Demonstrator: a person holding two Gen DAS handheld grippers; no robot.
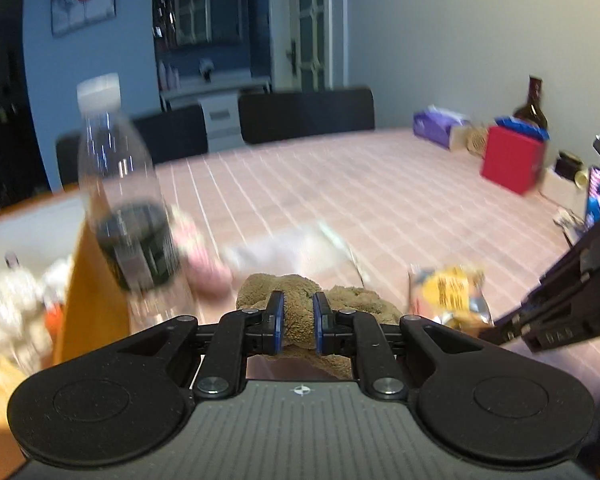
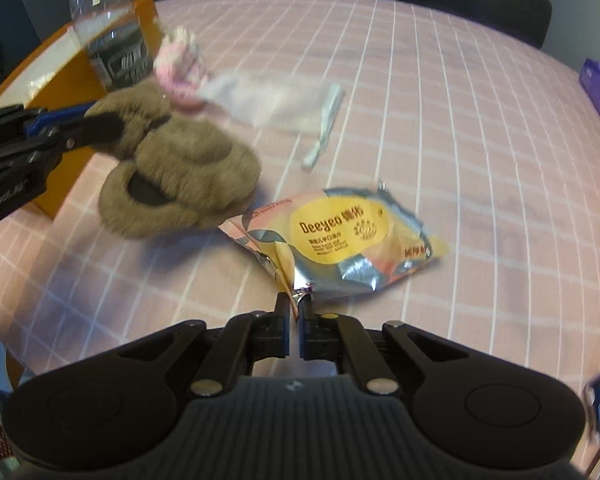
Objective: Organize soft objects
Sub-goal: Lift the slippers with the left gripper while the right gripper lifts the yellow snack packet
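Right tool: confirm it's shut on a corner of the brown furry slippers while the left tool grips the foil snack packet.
Swapped. The right wrist view shows the right tool shut on a corner of the foil snack packet, and the left tool gripping the brown furry slippers. The left wrist view shows the brown fur between the left tool's pads too.

A clear water bottle (image 1: pixel 120 184) with a white cap stood beside an orange box (image 2: pixel 66 76) at the edge of a table (image 1: pixel 380 192) under a pink checked cloth. Far across it sat a red box (image 1: pixel 510 160), a purple tissue pack (image 1: pixel 438 126) and a dark glass bottle (image 1: pixel 534 106). Two dark chairs (image 1: pixel 306 114) stood behind.
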